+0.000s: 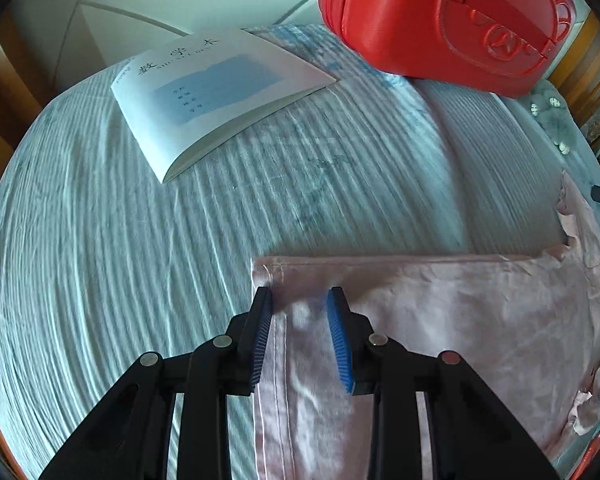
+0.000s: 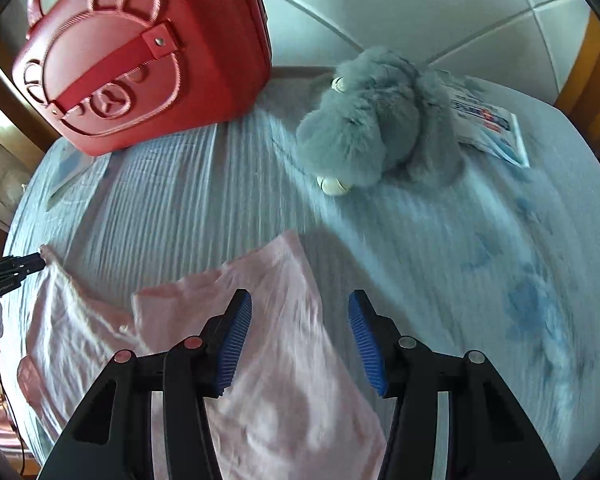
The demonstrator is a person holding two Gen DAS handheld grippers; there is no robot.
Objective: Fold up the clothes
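My left gripper (image 1: 300, 300) and right gripper (image 2: 300, 304) hung with jaws parted, holding nothing, above the pink garment (image 1: 440, 320) on the striped bedspread (image 1: 120, 260). Its sleeve at my right gripper's eleven o'clock lay loosely draped and could slide open, spoiling the fold.

The right claw (image 2: 300, 308) hangs over the bed (image 2: 440, 240) with its blue-padded jaws parted and nothing pressed between them. Below it and to its left lies a pink garment (image 2: 284, 380), one corner folded over beneath the left jaw. Far left, the left claw (image 2: 28, 264) touches the garment's edge. Ahead and left stands a red suitcase (image 2: 140, 52); ahead and right lies a grey plush toy (image 2: 380, 128), a printed packet (image 2: 492, 132) just beyond it.
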